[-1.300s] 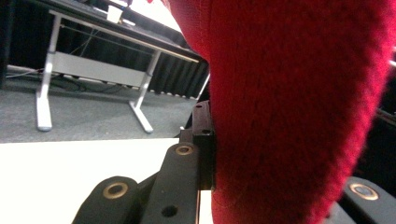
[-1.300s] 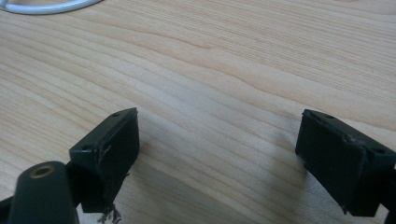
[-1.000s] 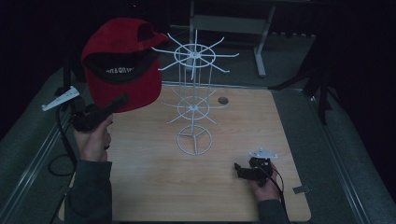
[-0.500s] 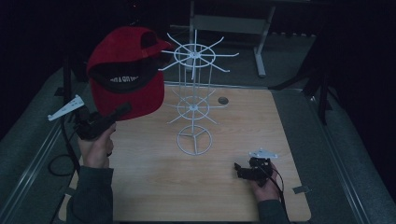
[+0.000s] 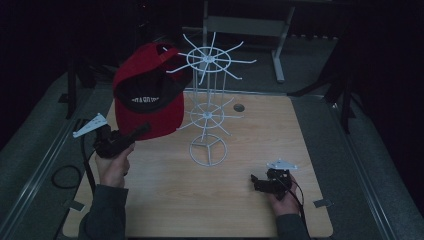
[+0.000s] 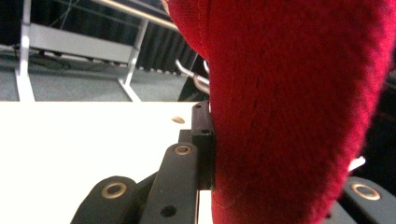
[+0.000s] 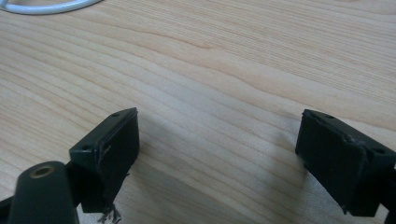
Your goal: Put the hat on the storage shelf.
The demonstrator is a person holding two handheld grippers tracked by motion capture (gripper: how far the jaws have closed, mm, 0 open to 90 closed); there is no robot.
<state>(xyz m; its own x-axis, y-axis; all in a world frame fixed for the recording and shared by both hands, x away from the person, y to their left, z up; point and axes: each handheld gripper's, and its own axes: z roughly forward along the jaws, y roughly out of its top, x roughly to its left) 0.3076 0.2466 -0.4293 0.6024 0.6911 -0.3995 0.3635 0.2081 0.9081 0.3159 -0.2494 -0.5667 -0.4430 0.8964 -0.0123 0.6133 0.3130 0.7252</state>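
A red cap [image 5: 147, 97] with a black inner band hangs in the air left of a white wire rack [image 5: 207, 110] with hooked arms. My left gripper [image 5: 142, 131] is shut on the cap's lower edge. In the left gripper view the red fabric [image 6: 289, 112] is pinched between the jaws of the left gripper [image 6: 275, 158], and a rack hook [image 6: 189, 70] shows just behind it. My right gripper [image 5: 257, 182] rests low over the table at the front right. It stands open [image 7: 224, 154] with bare wood between its jaws. The rack's base ring [image 7: 42, 5] lies beyond it.
The wooden table [image 5: 165, 200] has a small round hole [image 5: 239, 107] behind the rack. A grey metal frame [image 5: 245, 25] stands past the far edge. A black cable [image 5: 65, 175] loops off the table's left side.
My left gripper has carried the cap to the right and lower, closer to the rack's top ring. The right gripper has stayed put.
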